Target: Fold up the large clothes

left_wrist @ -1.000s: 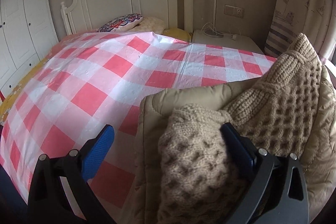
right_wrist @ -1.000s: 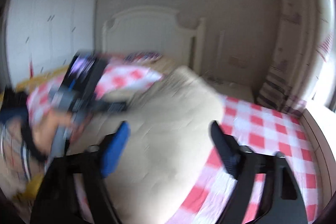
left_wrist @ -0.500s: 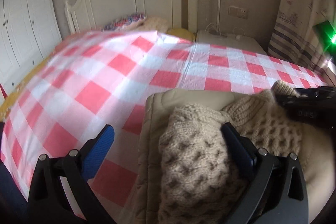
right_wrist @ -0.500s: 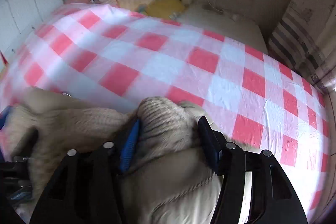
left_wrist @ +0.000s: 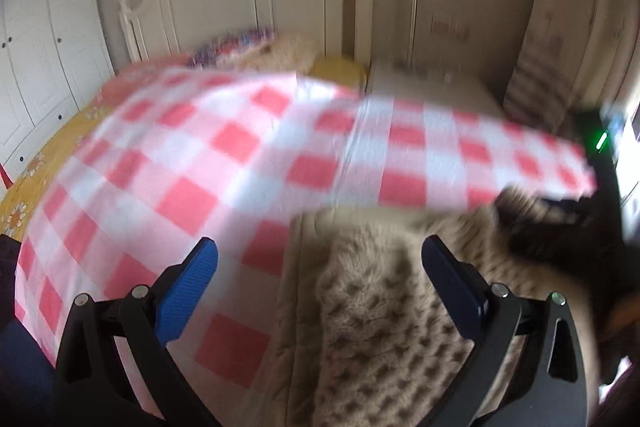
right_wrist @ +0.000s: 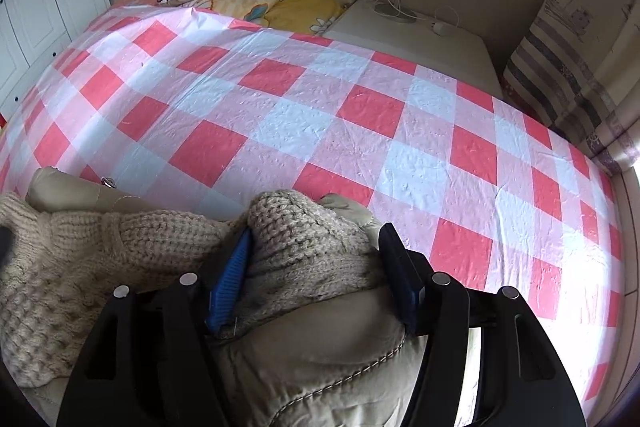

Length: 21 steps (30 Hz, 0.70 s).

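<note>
Right claw (right_wrist: 316,263) clamped on knit sweater (right_wrist: 304,239), sharp only there; left claw (left_wrist: 320,263) wide, its view blurred.

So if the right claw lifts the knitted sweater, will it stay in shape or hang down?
The knitted sweater probably hangs floppy: it already bunches between the right claw fingers. The chunky knit looks fairly heavy and unlikely to slip on the padded jacket.

A chunky beige cable-knit sweater (right_wrist: 100,259) lies bunched atop a folded beige quilted jacket (right_wrist: 320,355) at the bed's near edge, one knitted fold humped up at the right end.
</note>
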### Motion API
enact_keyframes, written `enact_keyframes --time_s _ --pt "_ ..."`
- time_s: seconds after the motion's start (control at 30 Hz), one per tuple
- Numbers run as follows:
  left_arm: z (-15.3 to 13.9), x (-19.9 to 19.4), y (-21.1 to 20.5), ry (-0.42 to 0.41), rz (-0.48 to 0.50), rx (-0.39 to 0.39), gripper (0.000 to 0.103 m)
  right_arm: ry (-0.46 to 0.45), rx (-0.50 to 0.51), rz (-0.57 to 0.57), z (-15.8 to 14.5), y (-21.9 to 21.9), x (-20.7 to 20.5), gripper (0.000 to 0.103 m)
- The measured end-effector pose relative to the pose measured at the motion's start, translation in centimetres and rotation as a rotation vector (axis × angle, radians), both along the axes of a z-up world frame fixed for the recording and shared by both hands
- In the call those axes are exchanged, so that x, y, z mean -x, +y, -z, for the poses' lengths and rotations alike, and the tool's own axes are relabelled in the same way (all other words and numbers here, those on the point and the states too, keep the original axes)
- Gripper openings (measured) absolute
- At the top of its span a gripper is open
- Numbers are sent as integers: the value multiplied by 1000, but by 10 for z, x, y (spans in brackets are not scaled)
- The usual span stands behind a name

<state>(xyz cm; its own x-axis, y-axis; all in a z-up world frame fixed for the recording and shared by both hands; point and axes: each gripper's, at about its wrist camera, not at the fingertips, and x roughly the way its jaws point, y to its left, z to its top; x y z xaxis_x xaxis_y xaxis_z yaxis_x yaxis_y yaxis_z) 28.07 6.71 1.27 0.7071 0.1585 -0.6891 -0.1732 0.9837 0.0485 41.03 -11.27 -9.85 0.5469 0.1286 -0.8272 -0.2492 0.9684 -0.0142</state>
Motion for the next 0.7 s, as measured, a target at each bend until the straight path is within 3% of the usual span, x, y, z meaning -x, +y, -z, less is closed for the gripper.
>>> enact_keyframes --time_s 0.07,0.13,0.17,0.2,0.27,0.43,0.5,0.53,0.7 --pt "5 -6 -7 10 8 -44 101 0 -17 4 0 -3 0 58" --pt "37 -23 -18 108 38 -118 101 0 -39 7 0 -7 0 58" --pt "52 -29 -20 145 59 -116 101 -3 -38 14 0 -7 0 58" --pt "60 -33 -11 159 57 -35 101 -7 -32 21 0 -7 0 58" --pt "59 -36 -2 174 52 14 101 -22 -42 22 -2 -8 2 59" --pt "61 -36 -9 167 57 -46 101 -80 -106 32 -11 -19 13 63" --pt "60 -34 -12 159 53 -70 101 -95 -103 79 -14 -25 16 88" --pt "60 -33 -13 156 51 -76 101 -103 -99 105 -16 -28 17 93" --pt "60 -33 -12 151 50 -81 101 -159 -194 137 -36 -45 33 97"
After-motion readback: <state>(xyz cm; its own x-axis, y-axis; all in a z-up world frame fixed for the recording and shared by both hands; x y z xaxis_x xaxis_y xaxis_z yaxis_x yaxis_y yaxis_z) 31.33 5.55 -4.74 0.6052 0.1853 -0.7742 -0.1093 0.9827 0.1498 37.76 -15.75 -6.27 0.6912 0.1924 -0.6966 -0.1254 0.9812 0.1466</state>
